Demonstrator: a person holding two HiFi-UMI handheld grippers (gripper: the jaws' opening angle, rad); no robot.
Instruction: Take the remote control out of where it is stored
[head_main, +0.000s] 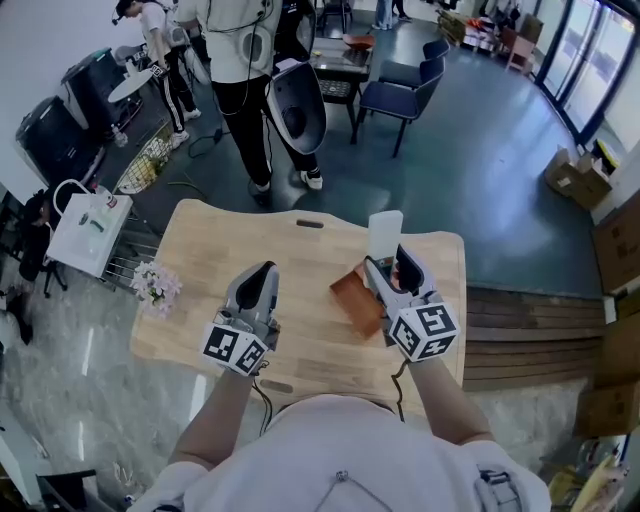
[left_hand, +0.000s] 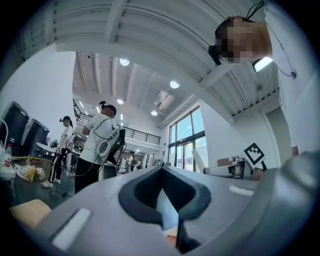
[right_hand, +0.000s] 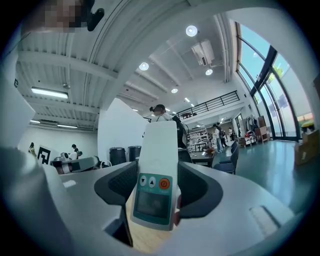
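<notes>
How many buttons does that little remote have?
3 show on the remote control, in a row above its screen: a down arrow button at left, an up arrow button beside it, an orange round button at right. Its back is unseen, so more may be hidden.

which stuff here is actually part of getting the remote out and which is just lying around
In the job: remote control, right tongs shut on it, brown holder, wooden table.
Lying about: left tongs (shut, empty), flowers, white bag, chairs.
</notes>
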